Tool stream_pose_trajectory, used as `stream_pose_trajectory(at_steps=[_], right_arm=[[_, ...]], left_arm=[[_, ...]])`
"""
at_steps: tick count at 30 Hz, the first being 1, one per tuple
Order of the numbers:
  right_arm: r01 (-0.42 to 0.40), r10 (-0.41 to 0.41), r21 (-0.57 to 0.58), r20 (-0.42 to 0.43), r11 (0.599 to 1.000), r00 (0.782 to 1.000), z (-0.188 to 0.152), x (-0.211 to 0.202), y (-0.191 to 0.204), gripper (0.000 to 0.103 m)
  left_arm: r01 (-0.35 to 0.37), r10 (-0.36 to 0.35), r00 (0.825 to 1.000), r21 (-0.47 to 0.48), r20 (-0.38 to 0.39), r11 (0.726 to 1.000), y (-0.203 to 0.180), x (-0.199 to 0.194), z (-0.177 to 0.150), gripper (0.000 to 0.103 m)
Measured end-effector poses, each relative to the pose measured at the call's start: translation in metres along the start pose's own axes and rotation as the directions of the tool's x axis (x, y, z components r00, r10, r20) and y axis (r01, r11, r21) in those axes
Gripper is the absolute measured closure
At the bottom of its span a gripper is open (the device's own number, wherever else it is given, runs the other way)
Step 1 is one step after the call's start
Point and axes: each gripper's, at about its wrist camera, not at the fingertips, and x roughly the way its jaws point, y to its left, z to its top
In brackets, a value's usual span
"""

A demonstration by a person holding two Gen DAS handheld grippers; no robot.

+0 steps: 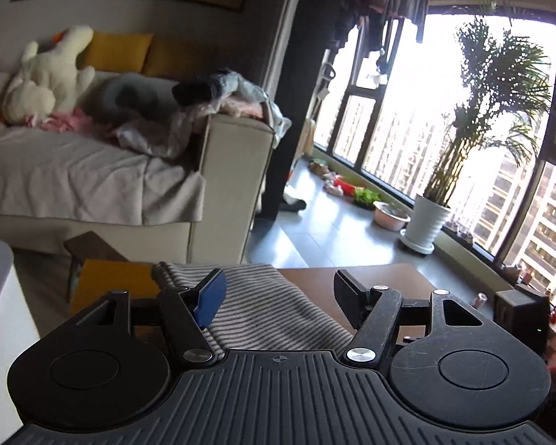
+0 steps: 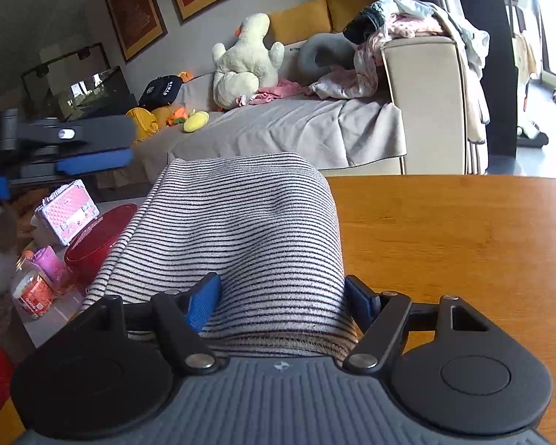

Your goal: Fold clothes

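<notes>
While the striped cloth [image 2: 241, 244] lies folded on the table [image 2: 463, 244], the right gripper [image 2: 283, 298] straddles its near edge, jaws spread; the left gripper [image 1: 278, 293] hovers above it, jaws spread.

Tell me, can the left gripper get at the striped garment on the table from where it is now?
Probably yes. The left gripper is open, and the striped garment lies right below and between its fingers on the wooden table, with nothing in between. The right gripper is at the garment's other end.
</notes>
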Motion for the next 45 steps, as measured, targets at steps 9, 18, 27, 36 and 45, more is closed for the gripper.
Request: stream_pose_trajectory(at_steps=[9, 18, 27, 36, 45], right_arm=[[-0.023, 0.063, -0.330, 0.110, 0.944, 0.992, 0.004, -0.028, 0.068, 0.039], [-0.005, 0.034, -0.305, 0.090, 0.952, 0.995, -0.013, -0.015, 0.078, 0.030], [-0.037, 0.026, 0.209, 0.053, 0.977, 0.998, -0.015, -0.020, -0.014, 0.038], [0.134, -0.139, 0.095, 0.044, 0.986, 0.989, -0.019, -0.056, -0.008, 0.002], [0.181, -0.180, 0.096, -0.013, 0.979, 0.984, -0.063, -0.103, -0.014, 0.000]], left_arm=[[-0.057, 0.043, 0.992, -0.112, -0.123, 0.992, 0.055, 0.058, -0.032, 0.035], [-0.084, 0.074, 0.990, -0.079, -0.123, 0.993, 0.053, 0.059, -0.036, 0.031], [-0.079, 0.070, 0.994, -0.110, -0.087, 0.991, 0.054, 0.056, -0.042, 0.030], [-0.233, 0.231, 0.972, -0.034, -0.036, 0.972, 0.018, 0.020, -0.040, 0.015], [-0.352, 0.348, 0.935, -0.058, -0.066, 0.934, -0.062, -0.061, -0.108, 0.000]])
